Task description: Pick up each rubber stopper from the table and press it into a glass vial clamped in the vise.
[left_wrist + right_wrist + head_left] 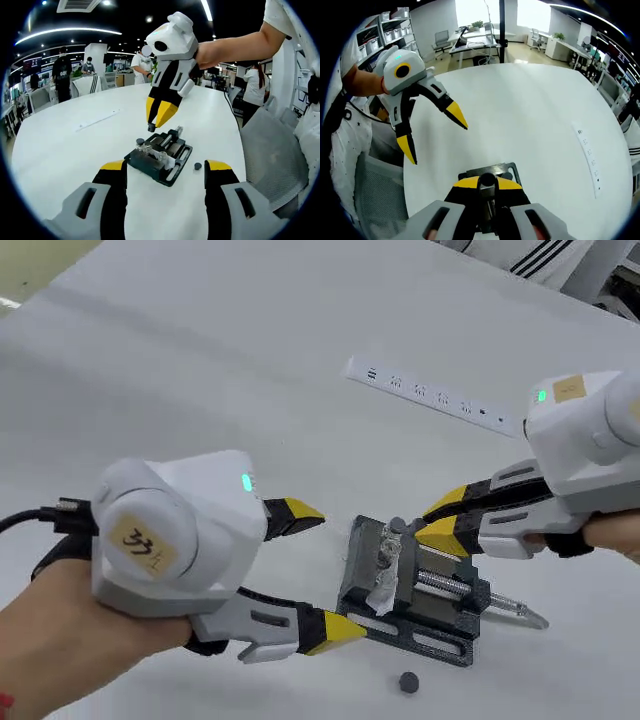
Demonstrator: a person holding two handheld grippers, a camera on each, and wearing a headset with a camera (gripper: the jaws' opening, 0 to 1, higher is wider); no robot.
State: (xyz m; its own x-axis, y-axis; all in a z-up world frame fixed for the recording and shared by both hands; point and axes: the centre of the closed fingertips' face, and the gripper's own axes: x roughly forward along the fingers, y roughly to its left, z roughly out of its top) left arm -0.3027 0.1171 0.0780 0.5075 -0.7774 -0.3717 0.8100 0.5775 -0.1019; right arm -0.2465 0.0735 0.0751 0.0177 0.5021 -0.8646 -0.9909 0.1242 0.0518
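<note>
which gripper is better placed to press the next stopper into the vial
Right. The right gripper is shut on a stopper right at the vial in the vise. The left gripper is open, empty and off to the side.

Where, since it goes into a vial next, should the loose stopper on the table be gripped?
Probably across its round sides, from above: the stopper sits small and squat on the table, apart from the vise, so jaws can straddle it.
</note>
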